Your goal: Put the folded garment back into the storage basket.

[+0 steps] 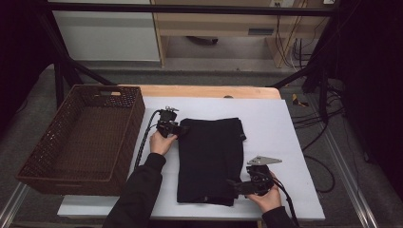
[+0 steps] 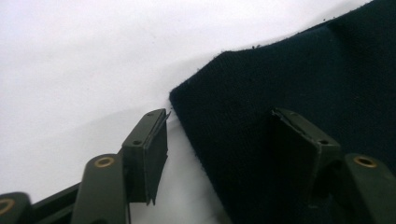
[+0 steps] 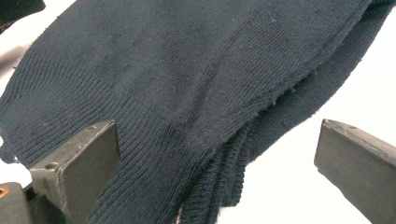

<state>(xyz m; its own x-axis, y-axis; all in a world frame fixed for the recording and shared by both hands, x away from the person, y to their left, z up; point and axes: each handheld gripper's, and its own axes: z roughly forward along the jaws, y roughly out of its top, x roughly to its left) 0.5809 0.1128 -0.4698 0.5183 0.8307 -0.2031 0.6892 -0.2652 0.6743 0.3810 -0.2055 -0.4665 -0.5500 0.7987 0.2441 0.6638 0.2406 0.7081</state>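
A dark folded knit garment (image 1: 210,159) lies on the white sheet (image 1: 285,128) in the middle of the table. My left gripper (image 1: 180,128) is at its far left corner, open, with the corner (image 2: 219,93) lying between the two jaws. At the garment's near right corner my right gripper (image 1: 236,186) stands open too, its jaws astride the ribbed hem (image 3: 154,154), where several layers are stacked. Neither gripper pinches the cloth.
A brown wicker basket (image 1: 28,166) stands on the left of the table, close to my left forearm. Bare white sheet lies right of the garment. Black frame bars and cables (image 1: 313,137) run behind and to the right.
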